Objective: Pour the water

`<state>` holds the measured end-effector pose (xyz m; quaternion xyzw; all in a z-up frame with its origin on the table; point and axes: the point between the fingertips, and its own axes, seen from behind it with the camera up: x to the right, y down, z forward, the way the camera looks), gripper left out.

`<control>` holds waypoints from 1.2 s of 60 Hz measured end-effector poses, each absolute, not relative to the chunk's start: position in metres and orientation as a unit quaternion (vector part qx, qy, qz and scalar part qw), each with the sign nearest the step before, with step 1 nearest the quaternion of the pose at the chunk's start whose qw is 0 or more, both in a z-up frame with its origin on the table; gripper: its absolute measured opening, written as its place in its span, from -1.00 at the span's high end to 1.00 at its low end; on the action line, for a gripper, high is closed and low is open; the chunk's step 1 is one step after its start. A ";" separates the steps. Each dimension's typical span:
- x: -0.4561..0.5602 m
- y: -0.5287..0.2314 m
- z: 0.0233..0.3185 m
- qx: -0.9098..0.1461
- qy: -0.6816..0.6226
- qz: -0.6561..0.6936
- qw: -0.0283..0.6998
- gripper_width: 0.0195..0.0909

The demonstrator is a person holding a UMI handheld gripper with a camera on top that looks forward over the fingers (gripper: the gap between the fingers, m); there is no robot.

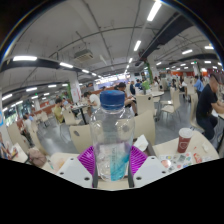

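A clear plastic water bottle (112,135) with a blue cap and a blue label stands upright between my gripper's (112,162) fingers, lifted above the table. Both purple pads (88,160) press against its lower sides, so the gripper is shut on it. A paper cup (185,139) with a reddish band stands on the table beyond the fingers to the right. The bottle's base is hidden behind the gripper body.
This is a large canteen hall with wooden chairs (148,124) and tables (205,152). Several people sit in the background, and one person (212,100) is close at the right. Small items lie on the table near the cup.
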<state>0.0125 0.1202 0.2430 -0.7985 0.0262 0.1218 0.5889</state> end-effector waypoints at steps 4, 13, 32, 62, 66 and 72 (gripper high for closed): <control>0.038 0.128 0.214 -0.809 -0.013 0.060 0.585 0.42; 0.067 0.133 0.141 -0.830 -0.053 0.029 0.555 0.43; 0.084 0.126 0.059 -0.838 -0.059 0.033 0.542 0.40; 0.093 0.057 0.083 -0.881 -0.032 -0.012 0.472 -0.85; 0.090 0.025 0.095 -0.890 -0.024 -0.030 0.454 -0.85; 0.076 -0.031 0.115 -0.903 0.000 -0.037 0.428 -0.85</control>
